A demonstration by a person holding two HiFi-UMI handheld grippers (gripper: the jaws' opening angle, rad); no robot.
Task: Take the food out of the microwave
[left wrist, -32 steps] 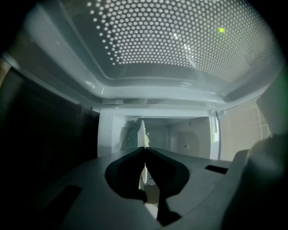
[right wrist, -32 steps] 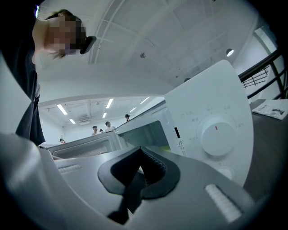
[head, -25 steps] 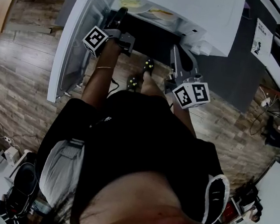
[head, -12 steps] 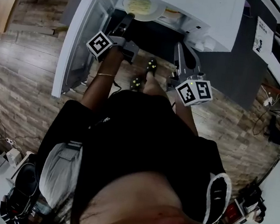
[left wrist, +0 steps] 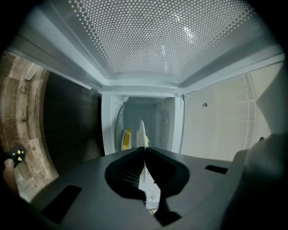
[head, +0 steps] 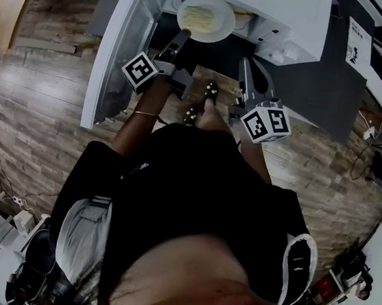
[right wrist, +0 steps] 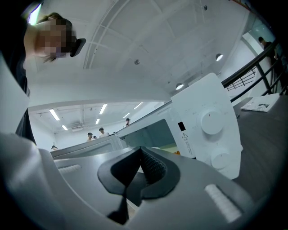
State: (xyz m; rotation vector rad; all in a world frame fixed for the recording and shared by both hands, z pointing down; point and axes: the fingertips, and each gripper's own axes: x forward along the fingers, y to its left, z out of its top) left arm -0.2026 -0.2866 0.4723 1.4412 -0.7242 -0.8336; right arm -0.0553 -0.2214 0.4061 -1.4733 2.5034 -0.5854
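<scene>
At the far left we see the microwave door [head: 114, 56] swung wide open, its long edge standing out over the wooden floor [head: 37, 109]. In the left gripper view its perforated window [left wrist: 148, 40] runs close along one side of the gripper. Between the door and the plate there is a clear gap.

The plate [head: 222, 29] with the pale food [head: 198, 11] on it sits at the mouth of the microwave [head: 284, 15], most of it showing in front of the top's edge. Its right rim lies near the front panel. Deeper in the cavity we make out something yellow [left wrist: 127, 139], but cannot tell what it is.

The left gripper [head: 183, 37] points level into the opening. Its jaws are clamped on the near rim of the plate, which the left gripper view shows edge-on between them.

The right gripper [head: 244, 64] hangs just beside the panel, apart from the plate, with its jaws closed together and nothing between them. Its own view shows the panel's two knobs [right wrist: 211, 134] close on the right. A dark surface [head: 324, 82] spreads beyond.
</scene>
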